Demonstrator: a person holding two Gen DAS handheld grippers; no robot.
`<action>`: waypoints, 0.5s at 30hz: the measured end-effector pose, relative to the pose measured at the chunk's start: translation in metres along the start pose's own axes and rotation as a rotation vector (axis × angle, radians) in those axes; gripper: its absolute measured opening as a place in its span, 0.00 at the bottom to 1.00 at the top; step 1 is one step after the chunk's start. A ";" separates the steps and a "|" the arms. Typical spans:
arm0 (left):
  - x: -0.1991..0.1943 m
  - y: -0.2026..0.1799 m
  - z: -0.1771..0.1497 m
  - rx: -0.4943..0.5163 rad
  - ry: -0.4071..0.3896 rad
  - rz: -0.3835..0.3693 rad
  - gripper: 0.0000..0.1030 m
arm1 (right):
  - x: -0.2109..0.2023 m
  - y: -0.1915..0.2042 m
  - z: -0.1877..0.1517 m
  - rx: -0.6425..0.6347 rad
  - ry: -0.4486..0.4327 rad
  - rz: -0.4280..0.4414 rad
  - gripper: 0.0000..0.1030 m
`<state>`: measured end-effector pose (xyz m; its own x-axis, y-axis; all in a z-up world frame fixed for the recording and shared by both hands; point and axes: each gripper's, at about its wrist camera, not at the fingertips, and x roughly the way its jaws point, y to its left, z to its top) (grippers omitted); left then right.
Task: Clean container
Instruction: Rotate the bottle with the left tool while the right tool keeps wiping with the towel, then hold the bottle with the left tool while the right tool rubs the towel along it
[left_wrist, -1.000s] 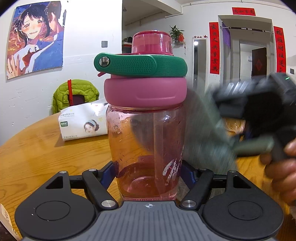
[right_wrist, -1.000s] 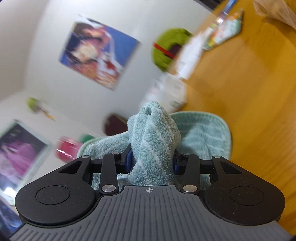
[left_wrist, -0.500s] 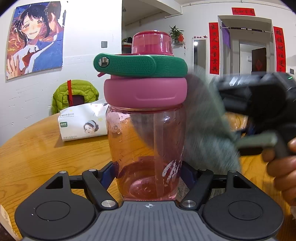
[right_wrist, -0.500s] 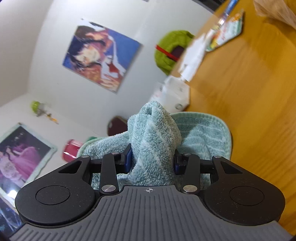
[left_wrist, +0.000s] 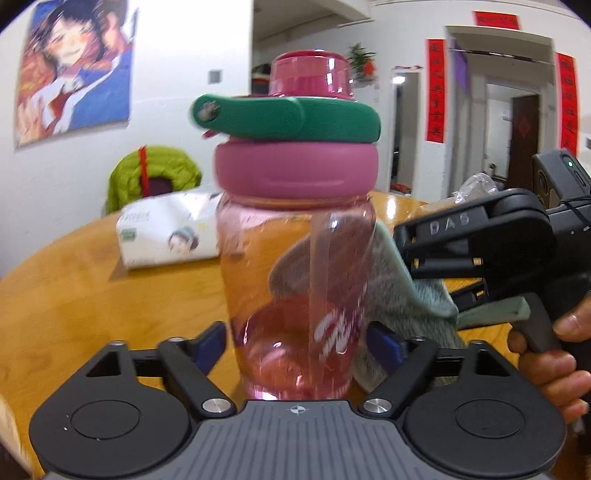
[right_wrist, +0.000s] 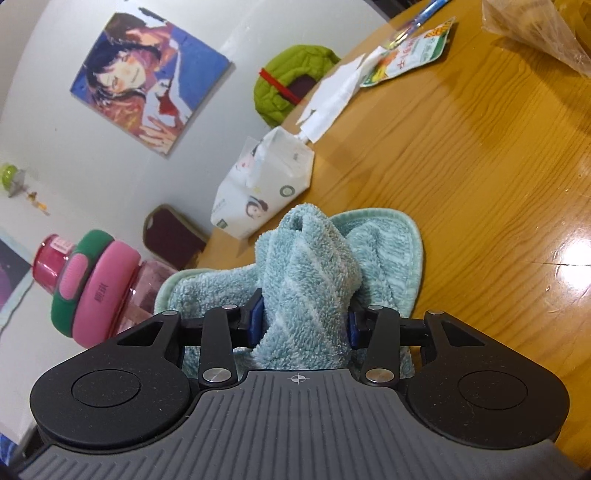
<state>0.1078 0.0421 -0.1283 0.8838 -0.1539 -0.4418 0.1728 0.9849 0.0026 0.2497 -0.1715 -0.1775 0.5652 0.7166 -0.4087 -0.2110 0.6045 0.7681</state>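
A clear pink bottle (left_wrist: 295, 266) with a pink lid and green carry strap stands upright on the wooden table. My left gripper (left_wrist: 297, 341) is shut on the bottle's lower body. My right gripper (right_wrist: 304, 319) is shut on a bunched teal towel (right_wrist: 308, 266). In the left wrist view the towel (left_wrist: 402, 291) presses against the bottle's right and rear side, with the right gripper's black body (left_wrist: 480, 251) and a hand (left_wrist: 557, 365) behind it. The bottle (right_wrist: 96, 288) shows at the left of the right wrist view, lying sideways in that tilted frame.
A white tissue pack (left_wrist: 166, 236) lies on the round wooden table (left_wrist: 74, 295) behind the bottle. A green jacket hangs over a chair (left_wrist: 151, 173) by the wall. Papers and a snack packet (right_wrist: 406, 48) lie farther across the table, beside a clear plastic bag (right_wrist: 535, 33).
The right gripper and towel slid down the bottle's right side from lid height to its lower body. The bottle shifted slightly in the left gripper's hold.
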 end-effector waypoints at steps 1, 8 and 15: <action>-0.005 -0.002 -0.001 -0.015 0.006 0.007 0.83 | 0.001 0.001 0.001 -0.002 0.000 -0.002 0.45; -0.020 -0.022 -0.005 0.029 -0.013 -0.007 0.79 | 0.006 0.012 0.008 -0.016 0.001 -0.018 0.45; 0.014 -0.015 0.023 0.033 0.065 0.033 0.76 | 0.010 0.023 0.016 -0.030 0.001 -0.033 0.45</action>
<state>0.1276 0.0237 -0.1143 0.8593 -0.1146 -0.4984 0.1588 0.9862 0.0471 0.2635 -0.1557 -0.1564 0.5712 0.6963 -0.4346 -0.2155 0.6382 0.7391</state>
